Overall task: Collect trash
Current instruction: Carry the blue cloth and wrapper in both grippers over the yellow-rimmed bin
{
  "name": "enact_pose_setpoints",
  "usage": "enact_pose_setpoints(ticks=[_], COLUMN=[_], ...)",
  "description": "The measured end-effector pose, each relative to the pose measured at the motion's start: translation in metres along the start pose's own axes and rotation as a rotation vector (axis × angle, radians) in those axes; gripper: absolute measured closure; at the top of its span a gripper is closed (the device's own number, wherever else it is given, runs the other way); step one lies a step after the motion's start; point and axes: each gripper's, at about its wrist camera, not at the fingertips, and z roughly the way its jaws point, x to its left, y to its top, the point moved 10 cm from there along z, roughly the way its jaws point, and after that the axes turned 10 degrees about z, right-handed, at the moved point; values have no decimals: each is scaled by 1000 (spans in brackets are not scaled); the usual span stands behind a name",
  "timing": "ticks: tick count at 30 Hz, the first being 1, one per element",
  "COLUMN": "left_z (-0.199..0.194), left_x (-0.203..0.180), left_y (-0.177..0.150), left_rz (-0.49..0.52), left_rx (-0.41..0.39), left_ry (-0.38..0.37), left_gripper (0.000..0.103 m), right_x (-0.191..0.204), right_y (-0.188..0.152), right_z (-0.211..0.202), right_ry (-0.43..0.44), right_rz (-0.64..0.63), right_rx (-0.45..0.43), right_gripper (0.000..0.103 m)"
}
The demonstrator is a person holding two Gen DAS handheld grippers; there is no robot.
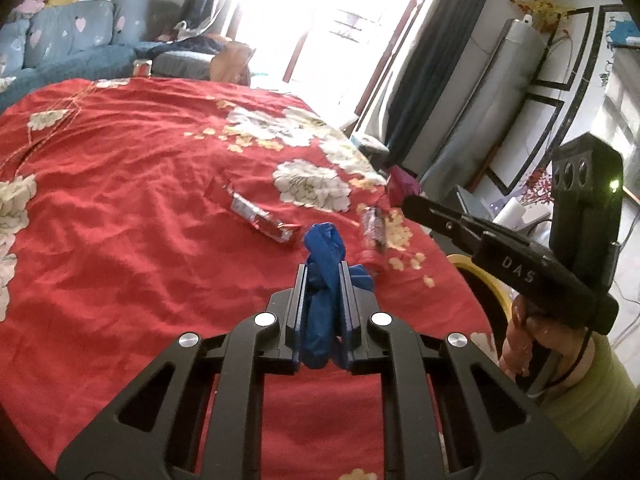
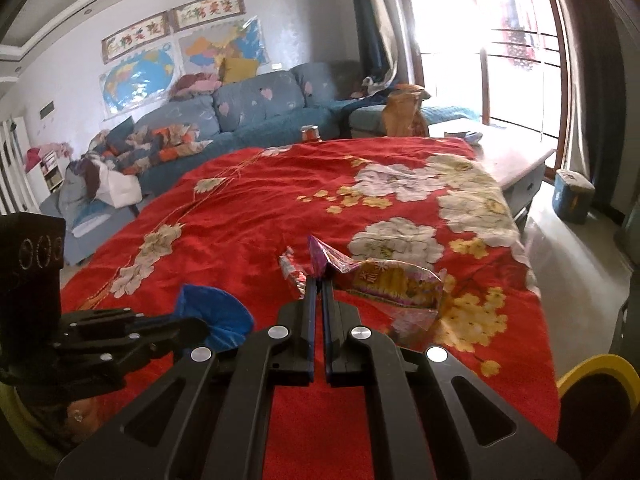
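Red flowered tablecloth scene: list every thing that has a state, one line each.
Left gripper: shut on crumpled blue plastic bag, lifted.
Right gripper: shut on purple-and-yellow foil snack packet, lifted.
Long silver-red wrapper: lying flat on cloth.
Small silver-red wrapper: lying on cloth.
Red flowered tablecloth: spread, wrinkled.

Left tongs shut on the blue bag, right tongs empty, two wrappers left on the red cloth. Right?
Not quite: the right tongs aren't empty; they pinch a purple-and-gold wrapper, as the right wrist view shows. The left tongs do grip the blue bag, and two wrappers lie on the red cloth.
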Motion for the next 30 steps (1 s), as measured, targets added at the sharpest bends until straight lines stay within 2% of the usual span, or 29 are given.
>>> enact_pose_setpoints(ticks=[15, 30], left_z=[-1, 18], left_x=[-47, -101], left_y=[13, 21], left_rz=[69, 156], left_rx=[-21, -11], left_ry=[-46, -102], left_gripper=[94, 94], right_x=[-50, -128], right_y=[-2, -21], right_z=[-55, -103], right_ry=[-84, -203], right_rz=[99, 216], right_rx=[-85, -127], right_gripper=[100, 100])
